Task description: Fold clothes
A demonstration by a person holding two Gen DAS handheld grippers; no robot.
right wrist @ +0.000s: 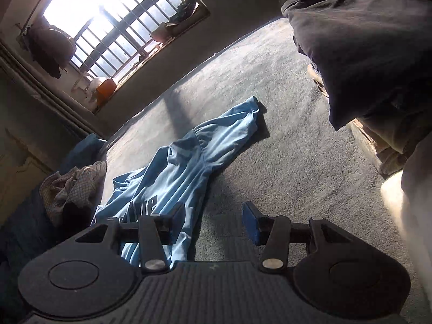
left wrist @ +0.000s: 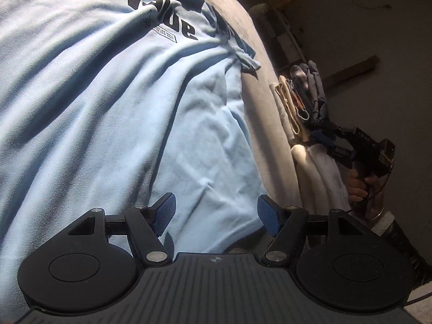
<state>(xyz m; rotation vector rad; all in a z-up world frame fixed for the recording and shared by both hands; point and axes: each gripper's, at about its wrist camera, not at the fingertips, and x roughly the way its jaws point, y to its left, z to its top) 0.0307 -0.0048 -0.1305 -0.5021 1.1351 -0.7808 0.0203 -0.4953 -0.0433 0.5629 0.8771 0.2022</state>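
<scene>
A light blue T-shirt (left wrist: 108,94) with black lettering lies wrinkled on a grey carpeted surface (left wrist: 256,62). My left gripper (left wrist: 216,216) is open just above the shirt's lower hem, with nothing between its blue pads. In the right wrist view the same shirt (right wrist: 183,159) stretches away with one sleeve out. My right gripper (right wrist: 213,221) is open and empty; its left finger hangs over the shirt's edge, its right finger over bare carpet (right wrist: 270,108). The right gripper (left wrist: 324,135) also shows at the far right of the left wrist view, beside a stack of clothes.
A stack of folded clothes (left wrist: 302,102) stands to the right of the shirt. A dark garment pile (right wrist: 364,54) looms at the upper right. Crumpled checked cloth (right wrist: 73,186) lies at the left edge. A barred window (right wrist: 113,27) is behind.
</scene>
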